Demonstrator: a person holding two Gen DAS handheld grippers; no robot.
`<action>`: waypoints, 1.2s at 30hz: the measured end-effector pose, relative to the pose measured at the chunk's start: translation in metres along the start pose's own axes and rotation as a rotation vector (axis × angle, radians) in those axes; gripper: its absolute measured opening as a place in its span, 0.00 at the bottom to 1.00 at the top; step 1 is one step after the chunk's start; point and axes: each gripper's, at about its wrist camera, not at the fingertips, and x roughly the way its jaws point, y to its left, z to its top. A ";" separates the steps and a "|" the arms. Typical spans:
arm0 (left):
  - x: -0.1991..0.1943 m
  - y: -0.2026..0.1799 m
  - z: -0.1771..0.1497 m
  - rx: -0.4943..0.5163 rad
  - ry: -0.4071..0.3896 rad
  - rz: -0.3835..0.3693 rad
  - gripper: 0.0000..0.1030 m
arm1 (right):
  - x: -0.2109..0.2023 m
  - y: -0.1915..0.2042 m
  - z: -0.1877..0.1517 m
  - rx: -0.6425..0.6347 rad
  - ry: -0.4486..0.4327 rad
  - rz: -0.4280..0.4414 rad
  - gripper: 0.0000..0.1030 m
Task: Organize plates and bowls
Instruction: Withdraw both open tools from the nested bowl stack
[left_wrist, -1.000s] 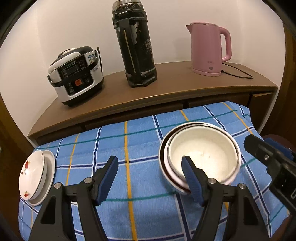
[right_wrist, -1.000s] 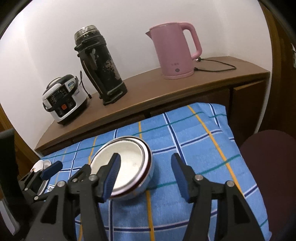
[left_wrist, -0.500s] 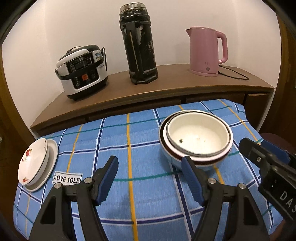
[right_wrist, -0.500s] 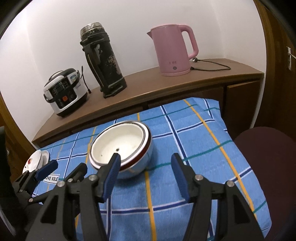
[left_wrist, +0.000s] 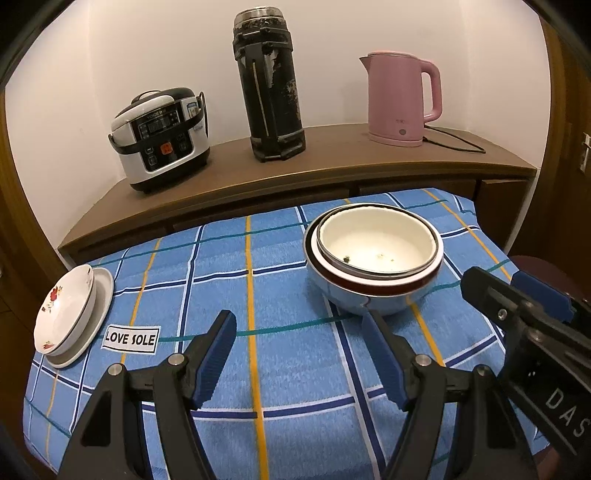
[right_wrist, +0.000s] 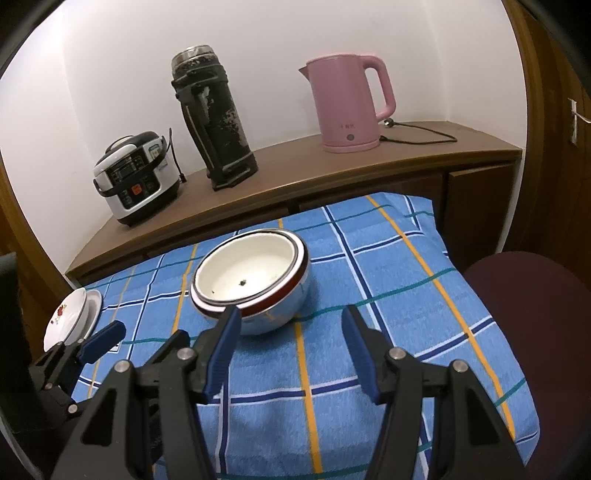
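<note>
Nested enamel bowls, a cream one inside a red-rimmed one, stand on the blue checked cloth right of centre; they also show in the right wrist view. A flowered dish stacked on a white plate sits at the cloth's left edge, also in the right wrist view. My left gripper is open and empty, just short of the bowls. My right gripper is open and empty, in front of the bowls and to their right.
A wooden sideboard behind the table carries a rice cooker, a black thermos and a pink kettle with its cord. A "LOVE SOLE" label lies on the cloth. A dark chair seat is at right.
Both grippers have drawn back and risen from the nested bowls, which now sit farther ahead. More of the cloth, the label and the plates at left have come into view.
</note>
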 end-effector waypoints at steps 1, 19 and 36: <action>-0.001 0.000 -0.001 0.000 -0.001 0.001 0.71 | -0.001 0.000 -0.001 -0.001 0.000 0.000 0.57; -0.014 -0.005 -0.010 0.006 0.001 -0.024 0.71 | -0.017 0.002 -0.012 -0.016 -0.007 -0.014 0.57; -0.012 0.000 -0.015 -0.011 0.024 -0.032 0.71 | -0.018 0.001 -0.018 -0.023 -0.007 -0.020 0.63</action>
